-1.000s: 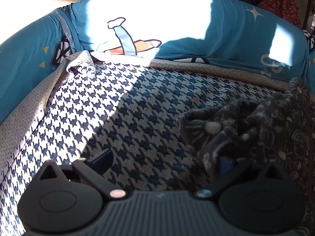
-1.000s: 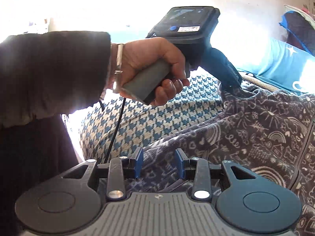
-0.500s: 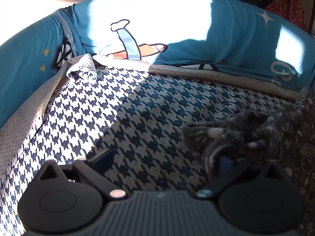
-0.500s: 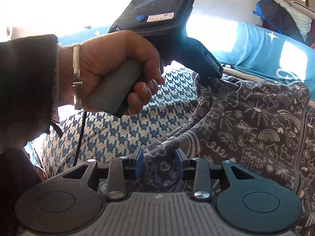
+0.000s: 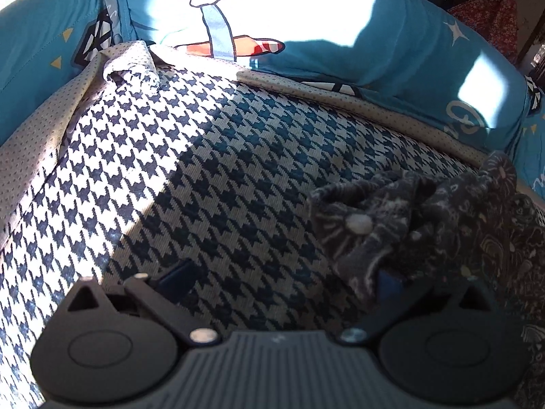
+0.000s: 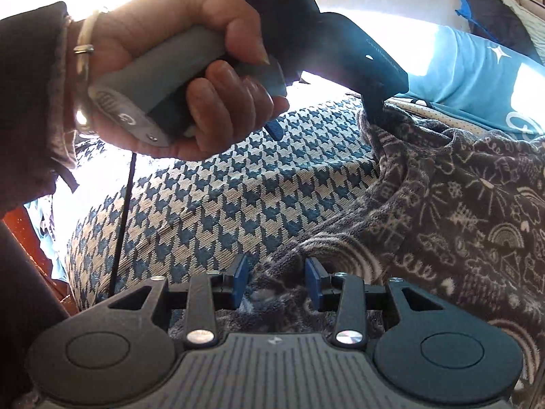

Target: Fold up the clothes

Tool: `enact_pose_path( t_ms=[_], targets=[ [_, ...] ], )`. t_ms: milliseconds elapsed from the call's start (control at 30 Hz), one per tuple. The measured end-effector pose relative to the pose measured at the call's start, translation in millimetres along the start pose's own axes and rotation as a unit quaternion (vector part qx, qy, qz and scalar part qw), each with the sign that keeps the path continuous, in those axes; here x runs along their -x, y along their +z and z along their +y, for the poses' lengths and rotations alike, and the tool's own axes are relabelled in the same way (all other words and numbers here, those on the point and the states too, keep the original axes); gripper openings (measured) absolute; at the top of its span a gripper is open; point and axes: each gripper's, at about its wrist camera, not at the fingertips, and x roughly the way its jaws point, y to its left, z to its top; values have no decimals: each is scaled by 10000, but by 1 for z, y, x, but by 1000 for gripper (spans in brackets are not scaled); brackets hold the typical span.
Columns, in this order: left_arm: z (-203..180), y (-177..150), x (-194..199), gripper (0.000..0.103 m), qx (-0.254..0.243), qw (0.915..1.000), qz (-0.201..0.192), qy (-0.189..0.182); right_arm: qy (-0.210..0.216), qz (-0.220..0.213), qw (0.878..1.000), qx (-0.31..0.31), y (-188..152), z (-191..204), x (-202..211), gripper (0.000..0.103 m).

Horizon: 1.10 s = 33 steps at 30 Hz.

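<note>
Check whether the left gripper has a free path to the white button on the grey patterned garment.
Probably yes. The left gripper is wide open over bare houndstooth cover, and the white button lies exposed on the grey patterned garment just ahead, with nothing between them.

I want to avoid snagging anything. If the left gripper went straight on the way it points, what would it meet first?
Probably the checked cover, lying bare between the wide-open fingers of the left gripper. The grey patterned garment crowds its right finger, so that side may catch; depth is unclear.

A houndstooth cover lies under a dotted beige cloth along its far edge, against teal printed cushions, with perhaps red floral fabric behind.
</note>
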Motion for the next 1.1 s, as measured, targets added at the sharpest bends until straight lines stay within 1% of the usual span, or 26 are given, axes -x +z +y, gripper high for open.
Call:
enact_pose_path(
  t_ms=[100, 133, 267, 333, 367, 433, 500, 533, 567, 633, 667, 700, 733, 800, 833, 900, 967, 1100],
  targets=[
    [-20, -8, 16, 103, -654, 9967, -278, 388, -54, 0, 10000, 72, 1, 1, -7, 38],
    [-24, -11, 18, 103, -760, 9953, -316, 516, -54, -1, 10000, 74, 2, 1, -8, 38],
    [-31, -17, 12, 103, -944, 9921, -206, 797, -29, -15, 10000, 48, 2, 0, -8, 38],
    [-34, -19, 3, 103, -1169, 9883, -133, 969, -33, -19, 10000, 52, 2, 0, -8, 38],
    [-36, -21, 0, 103, -1297, 9863, -84, 1012, -32, -17, 10000, 49, 2, 0, -8, 38],
    [-40, -27, -5, 103, -1549, 9831, 57, 974, -21, -13, 10000, 38, 3, 0, -8, 38],
    [-44, -33, -9, 103, -1788, 9788, 110, 991, 5, -7, 10000, 1, 3, -1, -8, 38],
    [-47, -36, -9, 103, -1899, 9762, 46, 1052, 13, -2, 10000, -21, 3, -2, -7, 38],
    [-49, -38, -8, 103, -2000, 9729, -104, 1161, 22, 4, 10000, -36, 3, -2, -7, 38],
    [-56, -41, -2, 103, -2235, 9631, -509, 1413, 24, 19, 10000, -31, 4, -2, -7, 38],
    [-59, -43, 1, 103, -2342, 9587, -641, 1478, 20, 27, 10000, -24, 5, -1, -7, 38],
    [-62, -44, 4, 103, -2409, 9569, -697, 1462, 14, 35, 10000, -19, 6, -1, -7, 38],
    [-63, -43, 7, 103, -2407, 9594, -664, 1313, 13, 41, 10000, -17, 6, 0, -7, 38],
    [-57, -41, 11, 103, -2204, 9713, -427, 785, 18, 49, 10000, -11, 6, 0, -7, 38],
    [-54, -41, 12, 103, -2085, 9754, -340, 637, 22, 52, 10000, -5, 6, 0, -6, 38],
    [-46, -40, 13, 103, -1865, 9798, -299, 660, 30, 61, 10000, 7, 5, 0, -5, 39],
    [-38, -39, 17, 103, -1699, 9823, -361, 699, 50, 77, 10000, -2, 5, -1, -3, 39],
    [-30, -39, 24, 103, -1432, 9870, -367, 631, 76, 120, 9999, 11, 3, 0, 5, 39]
  ],
)
